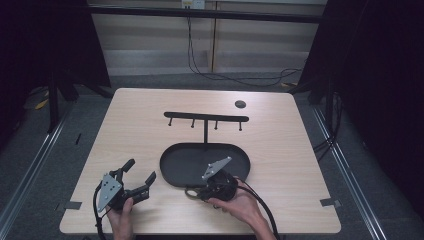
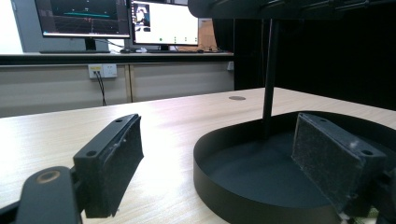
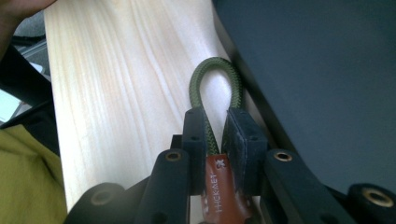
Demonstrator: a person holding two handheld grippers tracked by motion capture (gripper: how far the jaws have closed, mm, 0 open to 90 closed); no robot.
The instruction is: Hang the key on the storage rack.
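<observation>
A keychain strap is clamped between the nearly closed jaws of the right gripper: a loop of green braided cord, round in section, is joined to a smooth brown leather tab stamped with pale lettering. The strap's long axis runs along the jaws, with the rounded end of the loop pointing away from the gripper and the tab lying back between the pads. In the high view the right gripper is seen low over the pale wood-grain table, just at the near rim of the matte black oval tray, from which a thin post rises to a bar of hooks. The left gripper is held with its jaws spread wide and nothing between the rough black pads.
</observation>
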